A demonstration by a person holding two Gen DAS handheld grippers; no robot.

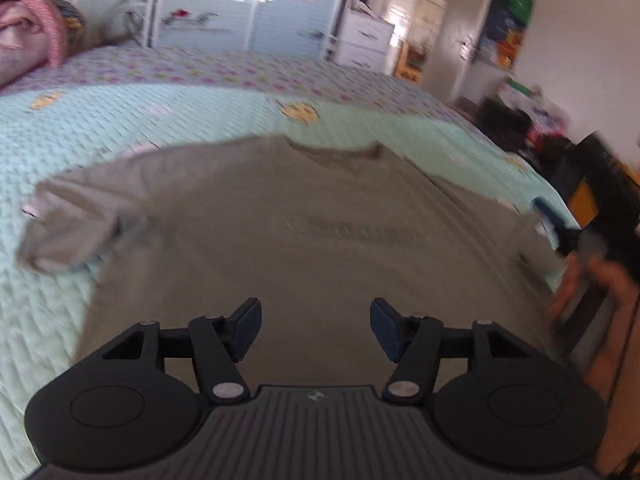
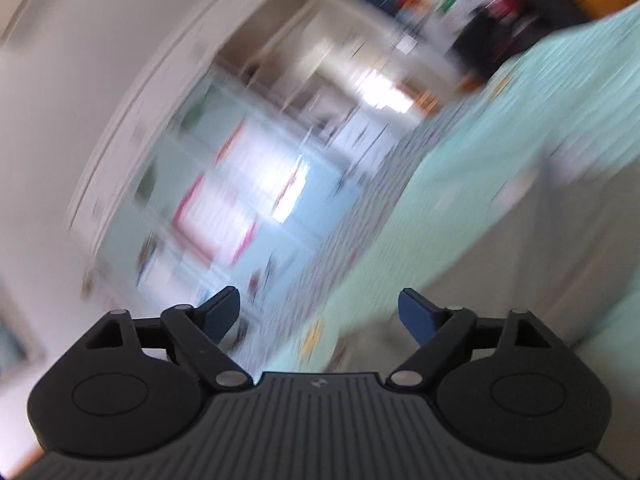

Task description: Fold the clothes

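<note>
Mostly blurred — the right gripper point(image 2: 319, 314) has its jaws spread, empty. The left gripper point(image 1: 316, 330), jaws spread, hangs over the grey T-shirt point(image 1: 304, 232) spread flat on the bed point(image 1: 120, 120).

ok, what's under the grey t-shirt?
The grey t-shirt lies spread on the mint quilted bedspread, which shows around its edges. Whatever sits directly beneath the shirt's body is covered.

Bed point(image 1: 120, 120), mint quilted cover; grey T-shirt point(image 1: 300, 220) spread flat; pink blanket point(image 1: 24, 36) bunched far-left corner.
</note>
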